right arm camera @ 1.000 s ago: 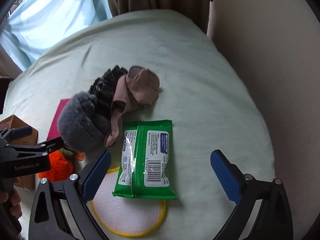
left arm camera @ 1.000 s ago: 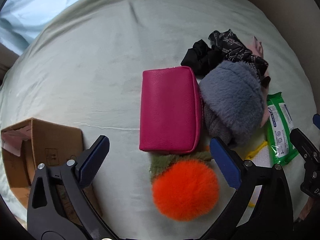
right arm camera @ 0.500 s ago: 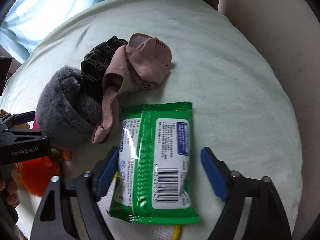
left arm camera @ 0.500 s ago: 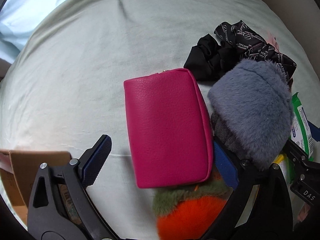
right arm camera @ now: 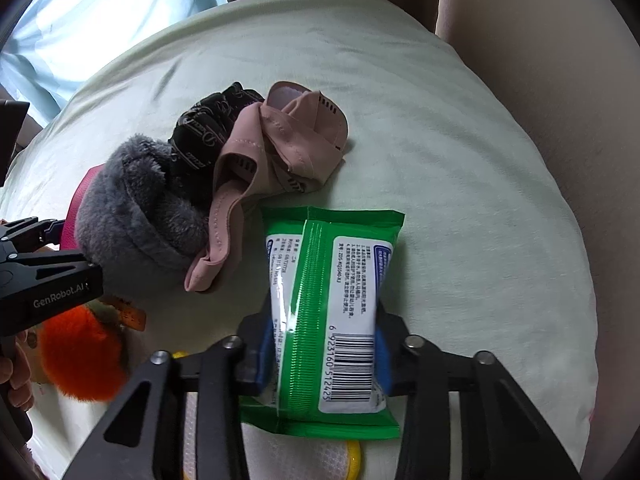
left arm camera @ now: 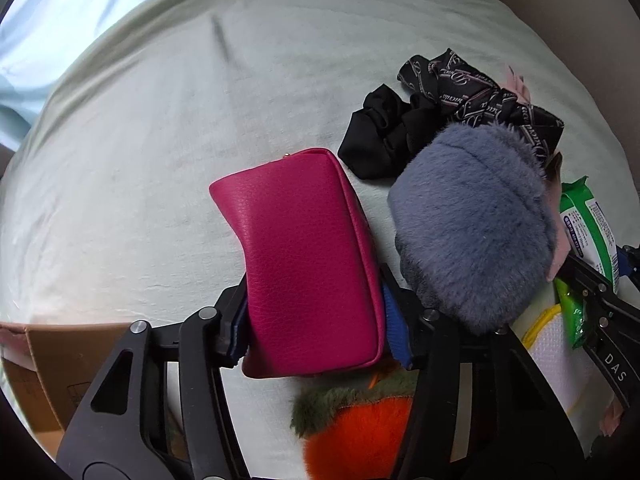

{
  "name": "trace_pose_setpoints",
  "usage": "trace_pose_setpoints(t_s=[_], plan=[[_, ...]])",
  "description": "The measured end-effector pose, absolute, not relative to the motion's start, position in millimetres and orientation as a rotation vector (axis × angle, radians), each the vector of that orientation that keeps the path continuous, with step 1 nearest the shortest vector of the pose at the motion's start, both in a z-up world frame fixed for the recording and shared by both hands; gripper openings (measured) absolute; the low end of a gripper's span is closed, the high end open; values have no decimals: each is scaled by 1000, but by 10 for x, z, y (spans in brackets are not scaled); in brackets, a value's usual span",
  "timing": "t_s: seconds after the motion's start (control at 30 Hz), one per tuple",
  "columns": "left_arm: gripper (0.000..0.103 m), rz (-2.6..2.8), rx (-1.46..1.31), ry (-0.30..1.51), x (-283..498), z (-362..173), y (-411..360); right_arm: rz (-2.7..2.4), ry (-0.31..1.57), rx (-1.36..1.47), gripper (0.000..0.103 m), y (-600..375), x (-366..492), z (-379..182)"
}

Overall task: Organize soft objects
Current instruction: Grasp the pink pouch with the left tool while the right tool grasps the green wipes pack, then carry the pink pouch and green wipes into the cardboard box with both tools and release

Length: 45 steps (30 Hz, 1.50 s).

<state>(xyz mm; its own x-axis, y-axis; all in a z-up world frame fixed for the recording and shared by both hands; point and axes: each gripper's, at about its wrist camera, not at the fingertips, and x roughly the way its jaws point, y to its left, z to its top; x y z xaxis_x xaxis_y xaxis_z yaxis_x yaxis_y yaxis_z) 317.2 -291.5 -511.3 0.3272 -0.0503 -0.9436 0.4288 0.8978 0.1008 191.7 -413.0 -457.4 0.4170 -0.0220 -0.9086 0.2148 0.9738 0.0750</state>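
My left gripper (left arm camera: 316, 332) is shut on the near end of a magenta leather pouch (left arm camera: 304, 256) lying on the pale green bedspread. My right gripper (right arm camera: 324, 354) is shut on a green wet-wipes pack (right arm camera: 332, 304), its blue pads pressing both long sides. A grey furry slipper (left arm camera: 472, 224) lies right of the pouch and shows in the right wrist view (right arm camera: 136, 224). An orange furry toy with green trim (left arm camera: 360, 428) lies under the left gripper. Black scrunchies (left arm camera: 404, 136) and a pink cloth (right arm camera: 280, 144) lie behind.
A cardboard box (left arm camera: 44, 376) sits at the lower left of the bed. A white round mesh pad with a yellow rim (right arm camera: 304, 460) lies under the wipes pack. A beige headboard or wall (right arm camera: 560, 80) bounds the bed on the right.
Both grippers moved forward and closed: the left one on the magenta pouch, the right one on the wipes pack. Both were open a second ago.
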Motion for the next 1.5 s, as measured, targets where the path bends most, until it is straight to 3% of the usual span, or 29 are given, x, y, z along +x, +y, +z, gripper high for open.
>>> trace_pose_setpoints(t_s=[0.47,0.83,1.23,1.5], plan=[[44,-333,305,1152,2888,-4548,-2908,-175,1067,205,33,-4145,1766,-4135],[44,-341,219,1034,2574,-3421,-2723,-184,946,170,33,-3961,1542,-3100],[44,-310,87,908,2231,-2193,-1596,-128,814,114,33,-3074,1426,-1785],[44,-295,81,906,2148,-1891,-487,-75,815,109,33,-1975,1451,-1350]])
